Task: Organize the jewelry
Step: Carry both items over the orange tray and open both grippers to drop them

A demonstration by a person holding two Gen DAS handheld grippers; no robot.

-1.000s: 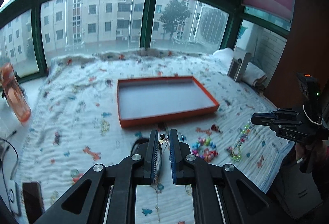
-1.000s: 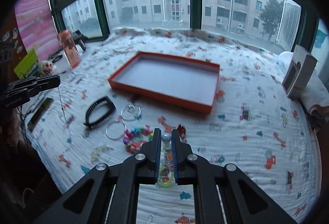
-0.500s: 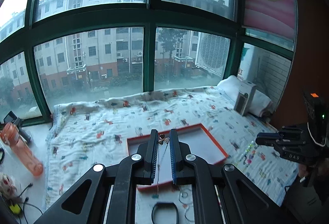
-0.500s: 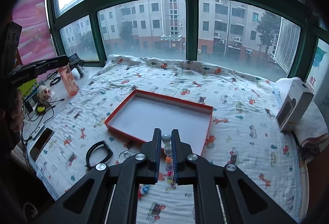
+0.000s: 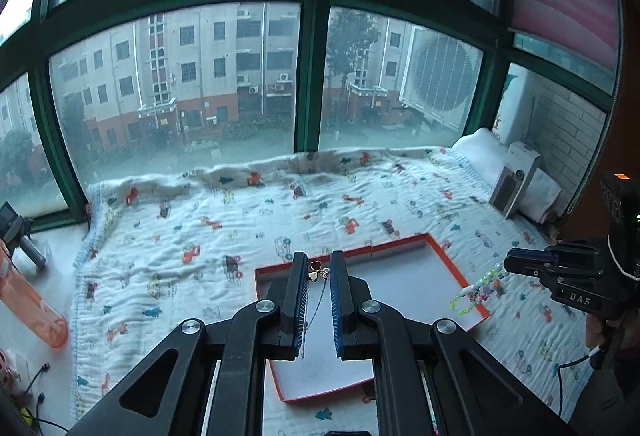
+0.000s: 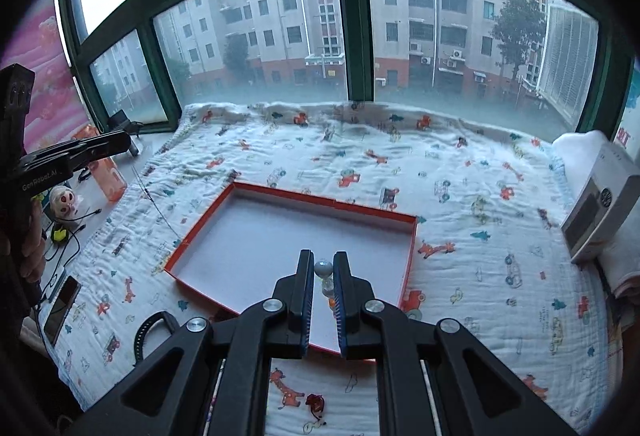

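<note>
Necklace, bead bracelet lifted, apparently above tray

- Left black two-finger gripper is raised, fingers pinched on a thin chain.
- Right black two-finger gripper is raised, fingers clamping a beaded strand.

Both wrist views look forward over the bed toward the window, sharing the orange tray.
</note>
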